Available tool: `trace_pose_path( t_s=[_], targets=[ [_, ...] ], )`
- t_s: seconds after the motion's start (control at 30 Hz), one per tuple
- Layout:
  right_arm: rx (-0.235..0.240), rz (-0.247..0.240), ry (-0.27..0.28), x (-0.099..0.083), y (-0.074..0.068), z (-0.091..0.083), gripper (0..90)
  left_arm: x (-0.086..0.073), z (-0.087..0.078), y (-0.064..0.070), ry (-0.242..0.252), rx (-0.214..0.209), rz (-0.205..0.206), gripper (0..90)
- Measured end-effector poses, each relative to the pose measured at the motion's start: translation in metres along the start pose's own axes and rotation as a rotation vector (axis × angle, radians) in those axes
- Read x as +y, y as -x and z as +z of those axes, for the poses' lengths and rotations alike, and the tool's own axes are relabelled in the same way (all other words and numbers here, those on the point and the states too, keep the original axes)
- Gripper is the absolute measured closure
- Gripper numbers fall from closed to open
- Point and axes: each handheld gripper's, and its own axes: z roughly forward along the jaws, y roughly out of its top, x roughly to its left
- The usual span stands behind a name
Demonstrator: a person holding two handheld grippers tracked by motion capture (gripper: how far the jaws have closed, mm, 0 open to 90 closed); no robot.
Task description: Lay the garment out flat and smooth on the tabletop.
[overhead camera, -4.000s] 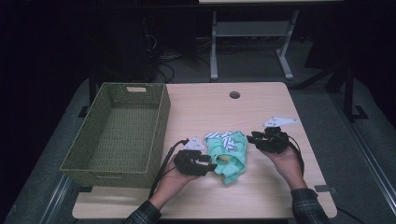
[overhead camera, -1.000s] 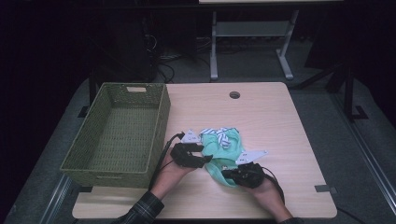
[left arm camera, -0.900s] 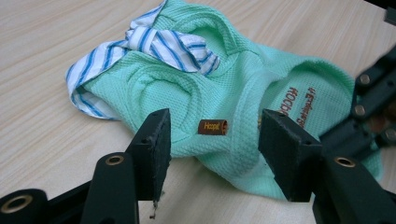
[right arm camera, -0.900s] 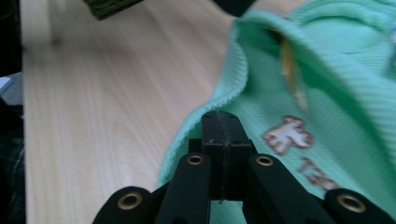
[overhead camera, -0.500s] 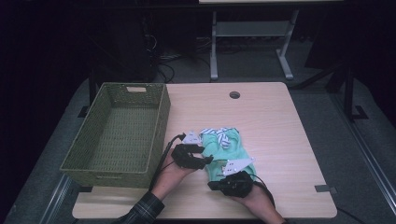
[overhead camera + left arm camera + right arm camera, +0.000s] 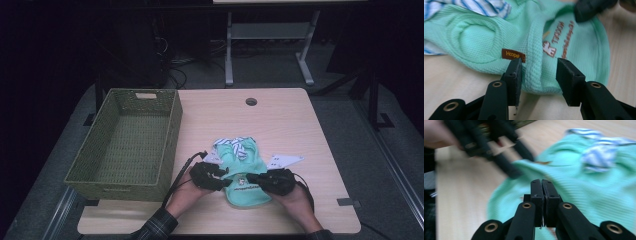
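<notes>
From the high view, a mint green garment [image 6: 242,172] lies on the desk [image 6: 280,125], just right of the green woven basket [image 6: 125,142]. The left gripper [image 6: 220,179] meets the garment's left edge and the right gripper [image 6: 255,178] its right edge; a white paper tag [image 6: 284,161] lies just right of the garment.

In the left gripper view, the jaws stand apart, straddling a raised fold of the garment [image 6: 536,72] beside its brown label [image 6: 513,54].

In the right gripper view, the jaws are pressed together over the garment [image 6: 584,187]; whether cloth is pinched between them cannot be told.
</notes>
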Motion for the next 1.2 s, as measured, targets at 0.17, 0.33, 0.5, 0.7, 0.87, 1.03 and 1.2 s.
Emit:
trace_pose_path(
  t_s=[0.17, 0.33, 0.5, 0.7, 0.87, 1.03, 1.2],
  targets=[
    [-0.067, 0.027, -0.005, -0.001, 0.024, -0.006, 87.6, -0.004, 0.013, 0.009, -0.056, -0.050, 0.036, 51.7],
    [-0.118, 0.043, -0.036, -0.003, 0.044, -0.002, 86.9, -0.003, 0.013, 0.009, -0.054, -0.072, 0.027, 47.4],
    [-0.132, 0.031, -0.076, -0.007, 0.057, 0.006, 84.1, -0.003, 0.012, 0.007, -0.053, -0.065, 0.029, 45.2],
    [-0.135, 0.045, -0.056, -0.007, 0.057, 0.005, 77.0, -0.003, 0.013, 0.007, -0.052, -0.064, 0.028, 44.8],
    [-0.102, 0.057, -0.054, 0.000, 0.053, 0.009, 69.0, -0.003, 0.013, 0.007, -0.051, -0.063, 0.029, 44.2],
    [-0.132, 0.038, -0.123, -0.004, 0.052, 0.023, 76.9, -0.003, 0.013, 0.007, -0.050, -0.055, 0.031, 42.9],
    [-0.136, 0.031, -0.097, -0.004, 0.051, 0.018, 84.3, -0.003, 0.012, 0.007, -0.038, -0.032, 0.023, 40.1]
  ],
)
